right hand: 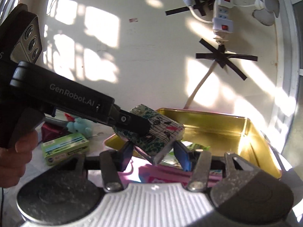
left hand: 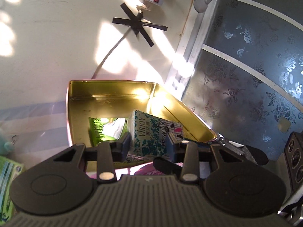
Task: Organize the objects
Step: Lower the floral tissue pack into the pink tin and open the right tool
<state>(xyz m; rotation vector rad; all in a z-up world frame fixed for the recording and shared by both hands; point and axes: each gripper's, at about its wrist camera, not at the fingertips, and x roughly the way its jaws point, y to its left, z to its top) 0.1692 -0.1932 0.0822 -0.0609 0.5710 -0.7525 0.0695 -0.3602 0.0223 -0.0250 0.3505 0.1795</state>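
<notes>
**Ana:** Looking along the left claw, what does it have?

**Ben:** It is closed on the tissue pack, the one with teal flowers and a birdcage print. One blue pad presses on each side of it.

**Ana:** Where is the pack?

**Ben:** Up in the air and tilted, at the near edge of the open gold tin. From the right wrist view it hangs by the tin's near left corner. The tin stands close to the wall, and its inside shines in the sun.

**Ana:** Anything in the tin?

**Ben:** A green packet lies on its floor, just behind the pack.

**Ana:** And the right claw?

**Ben:** Its jaws stand partly apart with the lower corner of the pack between them. Both pads sit right beside the pack, but I cannot tell whether they press on it.

**Ana:** What else is around?

**Ben:** A person's hand holds the left claw's grip. A green box lies left of the tin, with a blue plush toy just behind it. Something pink lies under the right claw. On the wall hangs a power strip, with its cable fixed by a black tape cross
</notes>
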